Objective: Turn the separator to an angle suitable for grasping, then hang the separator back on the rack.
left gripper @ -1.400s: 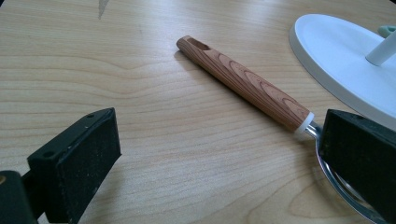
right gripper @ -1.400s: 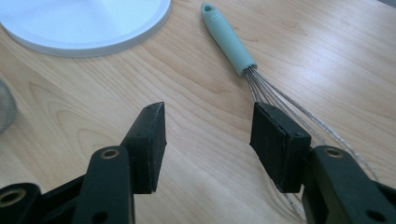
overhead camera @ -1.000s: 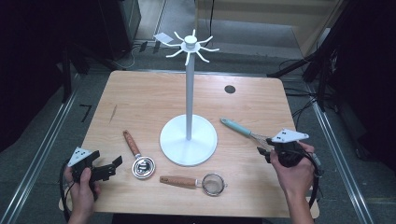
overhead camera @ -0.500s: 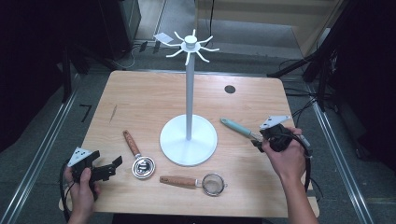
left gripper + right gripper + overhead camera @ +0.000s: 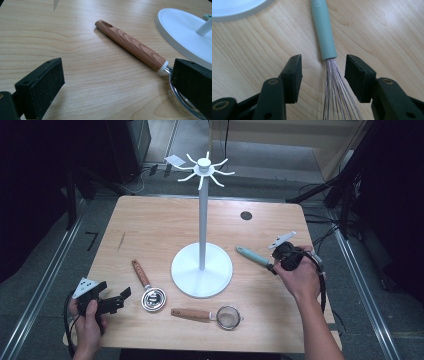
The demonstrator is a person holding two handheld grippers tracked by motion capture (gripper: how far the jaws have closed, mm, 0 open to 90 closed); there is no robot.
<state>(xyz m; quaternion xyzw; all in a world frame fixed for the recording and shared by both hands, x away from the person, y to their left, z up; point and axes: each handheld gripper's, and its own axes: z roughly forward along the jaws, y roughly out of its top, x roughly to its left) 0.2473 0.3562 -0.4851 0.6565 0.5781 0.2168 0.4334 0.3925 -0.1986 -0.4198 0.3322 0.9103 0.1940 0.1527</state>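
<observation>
A whisk with a teal handle (image 5: 252, 256) (image 5: 323, 30) lies on the wooden table (image 5: 150, 230), right of the white hook stand (image 5: 201, 270). My right gripper (image 5: 274, 266) (image 5: 323, 75) is open and low over the whisk. Its jaws stand on either side of the wires (image 5: 334, 85), just behind the handle's end, with gaps on both sides. My left gripper (image 5: 120, 299) (image 5: 117, 82) is open near the front left edge. It points at a metal scoop with a wooden handle (image 5: 141, 273) (image 5: 130, 45), and its right jaw hides part of the bowl.
A small strainer with a wooden handle (image 5: 215, 315) lies near the front edge, in front of the stand's round base (image 5: 185, 32). A dark round hole (image 5: 246, 215) marks the far right of the table. Bare wood stretches across the far left.
My right gripper has moved left and away from the person along the table, coming over the whisk's wire end. The left gripper has stayed put.
</observation>
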